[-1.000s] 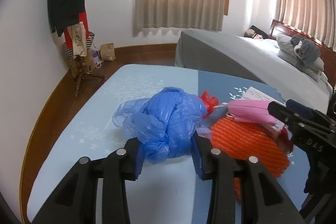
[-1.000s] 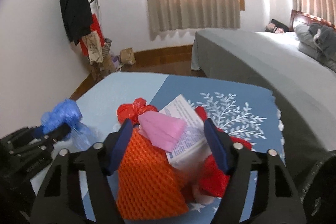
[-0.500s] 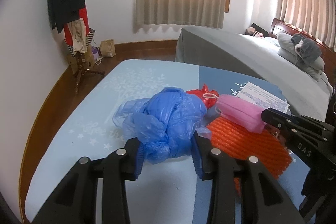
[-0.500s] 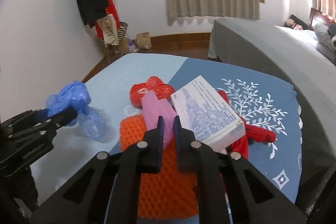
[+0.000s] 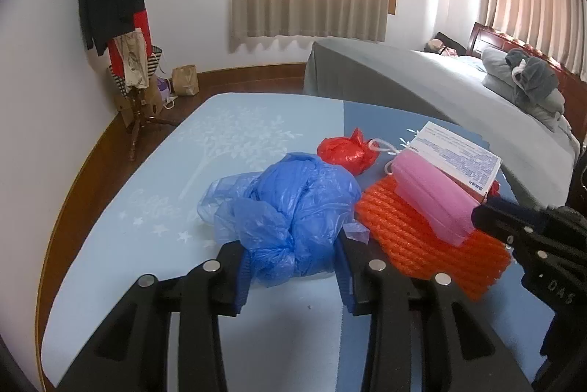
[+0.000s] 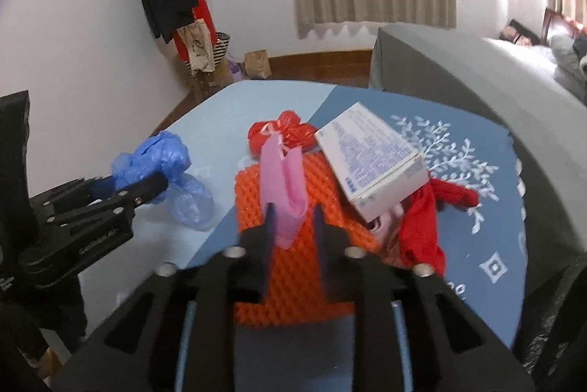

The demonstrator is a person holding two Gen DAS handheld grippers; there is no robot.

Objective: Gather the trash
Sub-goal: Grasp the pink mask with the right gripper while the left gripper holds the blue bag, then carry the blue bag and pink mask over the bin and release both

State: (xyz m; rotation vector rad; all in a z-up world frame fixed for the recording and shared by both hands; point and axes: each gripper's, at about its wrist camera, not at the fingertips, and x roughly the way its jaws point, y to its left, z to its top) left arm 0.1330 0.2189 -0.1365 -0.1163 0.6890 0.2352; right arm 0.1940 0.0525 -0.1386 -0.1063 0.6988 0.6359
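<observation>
A low table (image 5: 121, 245) with a blue cloth, pale on its left half and darker on its right with white leaf prints, holds a small heap of trash near its middle. The left gripper (image 5: 293, 258) is clenched on a crumpled blue plastic bag (image 5: 293, 204), one pad pressing each side of the bundle. Just right of the bag lies an orange foam net (image 5: 422, 230); on it rests a pink mask (image 6: 284, 186), its long axis running away from the right gripper (image 6: 293, 227) toward the far wall. The right gripper's jaws have just been opening: the mask's near end sits between them, and neither pad clearly presses on it. A white box (image 6: 370, 164) covered in small blue print, too fine to read, leans on the pile, pointing diagonally toward the table's far left. A knotted red bag (image 5: 345, 153) sits behind the pile, red cloth (image 6: 425, 219) beside the box. The pale half of the table lies bare to its left edge. A grey bed (image 5: 422, 80) stands close behind.
</observation>
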